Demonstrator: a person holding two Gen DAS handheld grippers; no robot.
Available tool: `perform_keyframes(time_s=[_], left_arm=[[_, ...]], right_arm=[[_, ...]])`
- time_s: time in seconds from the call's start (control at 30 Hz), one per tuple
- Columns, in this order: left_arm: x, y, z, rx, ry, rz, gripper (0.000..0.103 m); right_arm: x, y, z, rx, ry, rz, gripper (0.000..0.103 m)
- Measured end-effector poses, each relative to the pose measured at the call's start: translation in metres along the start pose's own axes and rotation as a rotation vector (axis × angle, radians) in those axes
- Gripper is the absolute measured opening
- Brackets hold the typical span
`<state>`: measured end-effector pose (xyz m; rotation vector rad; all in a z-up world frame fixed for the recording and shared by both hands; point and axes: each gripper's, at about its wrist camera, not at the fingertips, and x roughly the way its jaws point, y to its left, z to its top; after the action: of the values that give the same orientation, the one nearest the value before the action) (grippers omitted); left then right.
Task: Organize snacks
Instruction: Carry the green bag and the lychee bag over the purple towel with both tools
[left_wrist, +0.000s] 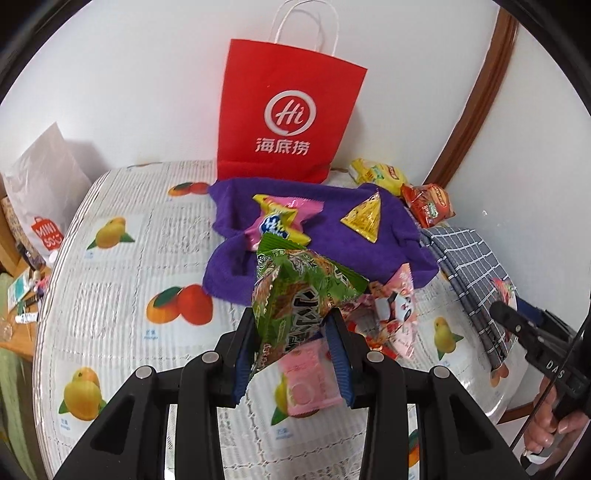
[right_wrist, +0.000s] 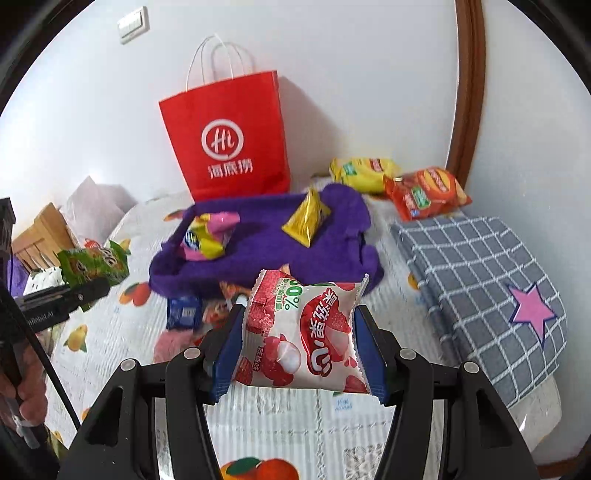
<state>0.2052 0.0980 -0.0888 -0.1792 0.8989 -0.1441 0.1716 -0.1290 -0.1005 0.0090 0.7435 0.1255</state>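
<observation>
My left gripper (left_wrist: 293, 354) is shut on a green snack packet (left_wrist: 295, 295) and holds it above the table; the same packet (right_wrist: 94, 264) shows at the left of the right wrist view. My right gripper (right_wrist: 301, 350) is shut on a white and red lychee packet (right_wrist: 303, 332), also lifted. A purple towel (left_wrist: 325, 236) lies ahead, with a pink and yellow packet (left_wrist: 280, 221) and a yellow triangular packet (left_wrist: 364, 218) on it. A red paper bag (left_wrist: 288, 110) stands upright behind the towel.
Loose packets lie on the fruit-print tablecloth (left_wrist: 110, 295): a pink one (left_wrist: 310, 384), a panda one (left_wrist: 395, 310), a blue one (right_wrist: 183, 312). Yellow (right_wrist: 360, 171) and orange (right_wrist: 424, 195) chip bags sit at the back right. A grey checked cloth (right_wrist: 480, 280) covers the right side. Wall behind.
</observation>
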Motion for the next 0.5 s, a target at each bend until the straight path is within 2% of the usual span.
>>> perform_keyframes(time_s=[0.5], left_arm=[[0.027,-0.033,0.033,0.042,-0.001,-0.005,0.036]], right_arm=[[0.023,-0.011,0.040,-0.008,-0.036,0.027,0.058]])
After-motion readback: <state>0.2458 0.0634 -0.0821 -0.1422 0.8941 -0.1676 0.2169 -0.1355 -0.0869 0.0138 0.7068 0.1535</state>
